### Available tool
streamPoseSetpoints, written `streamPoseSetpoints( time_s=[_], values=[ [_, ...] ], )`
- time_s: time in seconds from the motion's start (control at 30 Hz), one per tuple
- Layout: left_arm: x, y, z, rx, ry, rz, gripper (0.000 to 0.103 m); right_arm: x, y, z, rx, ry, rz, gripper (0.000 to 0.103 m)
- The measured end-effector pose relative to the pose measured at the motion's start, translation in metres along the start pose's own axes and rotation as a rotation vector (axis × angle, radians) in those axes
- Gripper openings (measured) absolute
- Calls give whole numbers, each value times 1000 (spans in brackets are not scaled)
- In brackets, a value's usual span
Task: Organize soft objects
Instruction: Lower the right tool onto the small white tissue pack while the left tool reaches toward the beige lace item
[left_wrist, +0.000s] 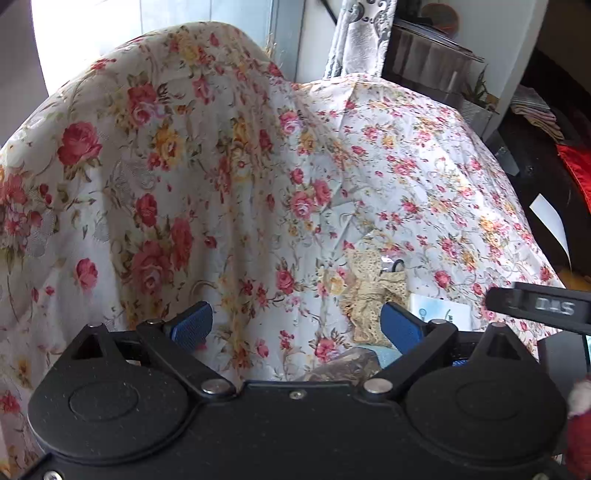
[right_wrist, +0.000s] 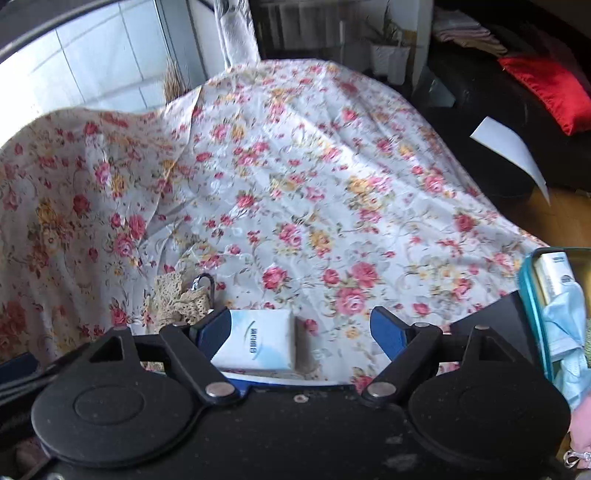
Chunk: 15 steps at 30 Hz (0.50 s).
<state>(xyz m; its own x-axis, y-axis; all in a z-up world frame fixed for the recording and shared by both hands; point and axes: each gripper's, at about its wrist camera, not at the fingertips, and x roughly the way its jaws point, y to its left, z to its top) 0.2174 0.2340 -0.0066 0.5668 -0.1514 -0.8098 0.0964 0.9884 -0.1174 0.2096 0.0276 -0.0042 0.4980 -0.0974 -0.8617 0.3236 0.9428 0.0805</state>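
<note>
Both claws gape empty: right gripper over white tissue packet, left gripper with beige lace cloth at one o'clock. Closing may snag floral tablecloth.

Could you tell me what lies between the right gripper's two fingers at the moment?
In the right wrist view, the open right gripper has the white tissue pack lying on the floral cloth between its fingers, close to the left-hand finger; the rest is bare cloth.
</note>
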Motion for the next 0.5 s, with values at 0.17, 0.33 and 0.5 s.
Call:
streamPoseSetpoints(
  time_s=[0.17, 0.33, 0.5],
  values=[
    [0, 5, 2, -32, 1, 11, 95, 27, 14, 5, -20, 75, -15, 83],
    [1, 6, 3, -34, 9, 9, 95, 46, 23, 3, -52, 118, -32, 84],
    [2, 8, 4, -49, 10, 10, 95, 54, 32, 1, -59, 133, -14, 88]
  ],
)
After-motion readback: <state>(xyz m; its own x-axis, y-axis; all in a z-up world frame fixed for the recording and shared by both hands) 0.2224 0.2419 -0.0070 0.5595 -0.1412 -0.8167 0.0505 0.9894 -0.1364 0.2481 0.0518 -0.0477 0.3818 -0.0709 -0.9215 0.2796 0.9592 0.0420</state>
